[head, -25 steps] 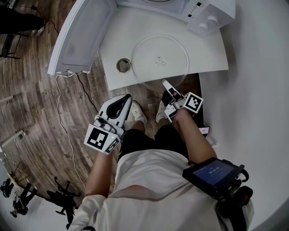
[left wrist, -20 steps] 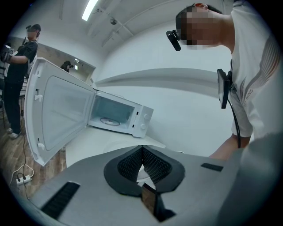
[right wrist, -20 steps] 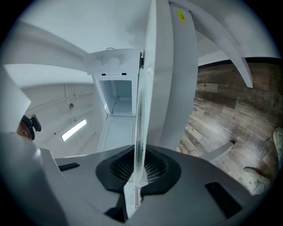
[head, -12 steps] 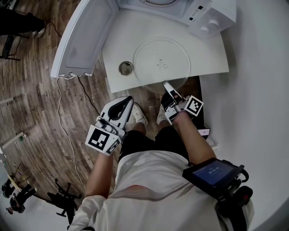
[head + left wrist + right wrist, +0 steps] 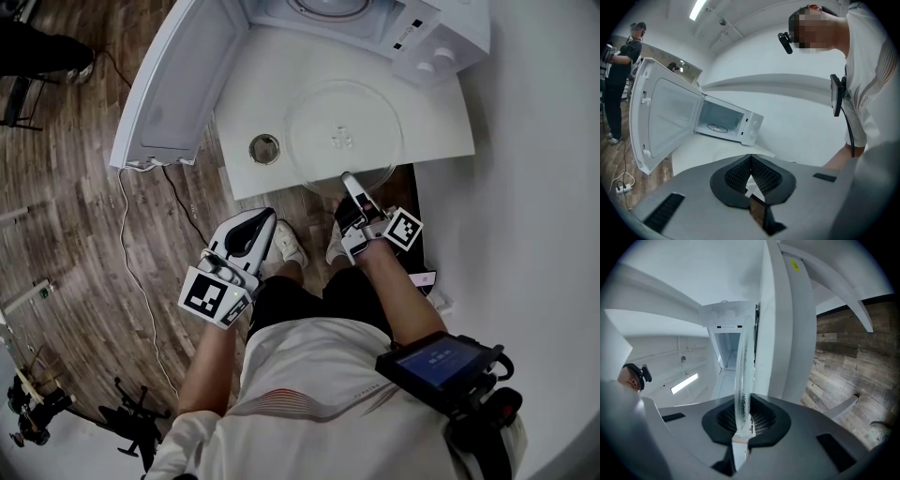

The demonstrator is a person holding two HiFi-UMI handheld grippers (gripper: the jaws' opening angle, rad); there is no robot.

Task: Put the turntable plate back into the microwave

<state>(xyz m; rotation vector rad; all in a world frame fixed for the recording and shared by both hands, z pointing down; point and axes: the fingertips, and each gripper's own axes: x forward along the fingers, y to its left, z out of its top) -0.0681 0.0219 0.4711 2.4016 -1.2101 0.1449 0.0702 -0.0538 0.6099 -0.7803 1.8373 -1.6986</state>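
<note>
A wood-plank floor (image 5: 75, 187) spreads beneath and to the left of the left gripper (image 5: 261, 217), with a white cable (image 5: 123, 220) trailing across it. Ahead of both grippers stands a white table (image 5: 441, 117). A plain white wall (image 5: 544, 187) rises just right of the right gripper (image 5: 349, 180). A strip light (image 5: 698, 8) glows overhead.

Head view looks steeply down over the desk (image 5: 441, 112); both gripper views, low and near, face the microwave (image 5: 752, 129).

Right gripper (image 5: 740, 423) clamped on glass turntable plate (image 5: 743, 376) rim; microwave (image 5: 726, 317) beyond.
</note>
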